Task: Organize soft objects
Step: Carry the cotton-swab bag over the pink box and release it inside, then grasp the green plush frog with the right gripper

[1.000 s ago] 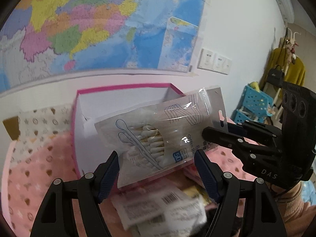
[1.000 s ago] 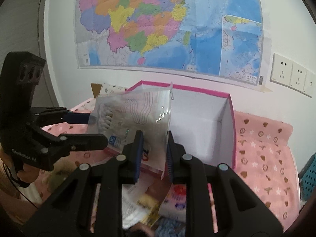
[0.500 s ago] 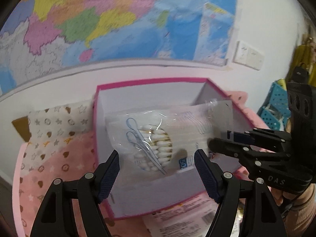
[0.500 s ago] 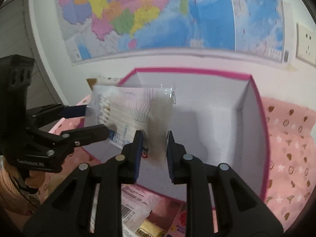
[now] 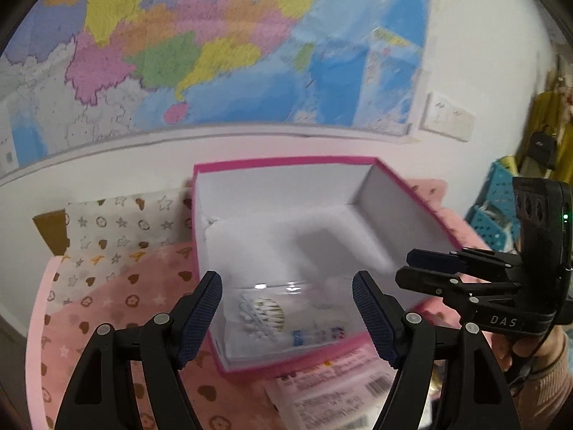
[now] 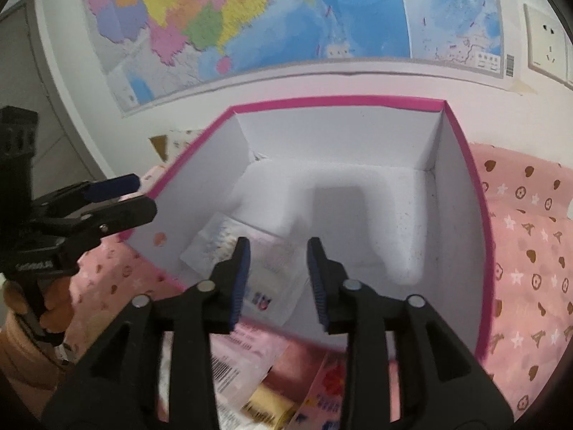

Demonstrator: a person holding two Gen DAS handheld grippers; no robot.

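Several flat soft packets (image 6: 247, 369) with printed labels and barcodes lie nearest, heaped on the pink patterned cloth (image 5: 118, 308) in front of the box; by my judgement these are what is left to sort. Just above them hang both sets of tongs, each spread apart and holding nothing: the left tongs (image 5: 286, 317) over the near wall of the box, the right tongs (image 6: 275, 279) at its near right edge. Beyond them, the clear plastic bag of cotton swabs (image 5: 286, 317) lies flat on the floor of the open pink-rimmed white cardboard box (image 6: 462, 193), against the near left corner, so one item looks stowed. Most of the box floor is bare, and nothing blocks the way in except the near wall. Farther off hang a coloured wall map (image 6: 250, 18) and a white wall socket (image 6: 546, 41).
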